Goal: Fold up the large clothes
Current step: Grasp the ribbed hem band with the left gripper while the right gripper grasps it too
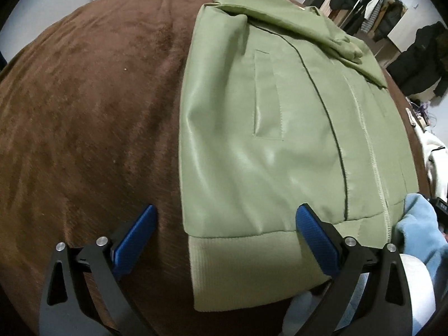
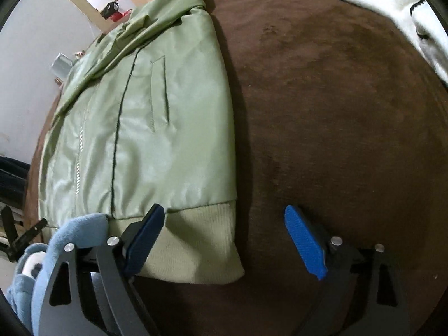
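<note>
Now | green jacket flat on brown blanket, long axis running away from both tongs | left gripper and right gripper agape, empty, each straddling a corner of the ribbed hem, equally near

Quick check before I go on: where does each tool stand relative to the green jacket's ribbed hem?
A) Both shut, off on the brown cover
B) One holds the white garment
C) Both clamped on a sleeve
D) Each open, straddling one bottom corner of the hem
D: the left tool and the right tool stand open, each with a corner of the ribbed hem of the green jacket between its pads.
</note>
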Available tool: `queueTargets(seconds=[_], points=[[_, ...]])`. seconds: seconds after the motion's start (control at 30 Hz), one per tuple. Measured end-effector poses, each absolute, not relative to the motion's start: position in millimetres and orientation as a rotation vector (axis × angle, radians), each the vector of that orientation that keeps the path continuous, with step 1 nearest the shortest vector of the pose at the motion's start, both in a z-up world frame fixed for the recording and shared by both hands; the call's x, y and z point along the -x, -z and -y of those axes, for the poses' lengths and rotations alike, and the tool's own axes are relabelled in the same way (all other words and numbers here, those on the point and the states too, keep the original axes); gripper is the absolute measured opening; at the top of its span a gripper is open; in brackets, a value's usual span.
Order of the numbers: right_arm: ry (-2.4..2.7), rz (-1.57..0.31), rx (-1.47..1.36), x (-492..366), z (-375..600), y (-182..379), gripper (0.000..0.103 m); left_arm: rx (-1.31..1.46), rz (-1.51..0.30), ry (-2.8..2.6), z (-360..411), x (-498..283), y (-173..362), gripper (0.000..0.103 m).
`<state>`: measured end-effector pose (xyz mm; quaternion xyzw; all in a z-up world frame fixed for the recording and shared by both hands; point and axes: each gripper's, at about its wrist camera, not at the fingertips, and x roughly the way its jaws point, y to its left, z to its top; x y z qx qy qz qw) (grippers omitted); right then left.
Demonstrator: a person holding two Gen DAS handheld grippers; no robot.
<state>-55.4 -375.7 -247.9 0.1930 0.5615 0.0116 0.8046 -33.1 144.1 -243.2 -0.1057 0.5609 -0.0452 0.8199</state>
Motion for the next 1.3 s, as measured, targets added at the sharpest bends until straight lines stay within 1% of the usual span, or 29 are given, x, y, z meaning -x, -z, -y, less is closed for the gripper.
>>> queueTargets(seconds=[0.13,0.2,0.23,0.4,0.53,0.57,0.6,0.63,0.67,0.77,0.8,0.83,0.9,0.97,1.17,1.3], points=[[-0.061,-1.206,-0.425,52.7,369.6,246.8,0.084,0.266,-1.187,0.11,-142.5,34.9,243.3,0.096],[-0.078,-1.204,-0.431,51.8,364.9,244.9,0.071,0.295,-1.183,0.119,-143.4,35.1,241.9,0.096],[-0.089,-1.206,-0.438,50.9,362.7,244.8,0.069,0.312,-1.183,0.134,-142.2,34.7,241.4,0.096],[-0.112,-1.209,-0.442,48.3,350.5,244.1,0.067,0.305,-1.191,0.182,-128.4,36.6,239.7,0.096],[-0.122,-1.212,-0.457,48.3,347.7,244.8,0.066,0.359,-1.178,0.189,-128.8,34.3,238.2,0.095],[-0.119,-1.219,-0.443,47.7,346.6,245.8,0.064,0.356,-1.178,0.191,-126.6,33.7,238.5,0.092],[-0.113,-1.224,-0.433,46.3,345.7,247.2,0.058,0.322,-1.192,0.186,-122.8,33.3,240.1,0.084],[-0.102,-1.23,-0.423,45.7,345.7,247.7,0.056,0.272,-1.208,0.171,-118.1,32.9,241.8,0.081],[-0.09,-1.237,-0.415,45.3,346.3,247.3,0.051,0.236,-1.214,0.166,-114.7,33.1,242.3,0.076],[-0.07,-1.243,-0.402,46.8,347.4,247.2,0.043,0.232,-1.224,0.163,-113.5,31.3,241.1,0.062],[-0.064,-1.244,-0.394,46.3,346.3,247.3,0.039,0.233,-1.227,0.166,-113.0,30.5,240.7,0.056],[-0.063,-1.244,-0.388,45.8,345.1,246.9,0.036,0.231,-1.231,0.172,-112.2,29.3,239.8,0.053],[-0.076,-1.247,-0.406,44.4,342.1,245.6,0.019,0.237,-1.237,0.196,-110.0,26.0,238.0,0.036],[-0.083,-1.249,-0.408,40.9,337.8,243.1,0.015,0.241,-1.22,0.209,-105.8,21.3,232.0,0.029],[-0.106,-1.187,-0.399,35.4,332.6,217.2,0.014,0.223,-1.153,0.181,-94.7,10.4,207.1,0.024],[-0.137,-1.125,-0.392,24.5,325.4,193.9,0.014,0.226,-1.083,0.185,-92.0,-2.1,186.7,0.024]])
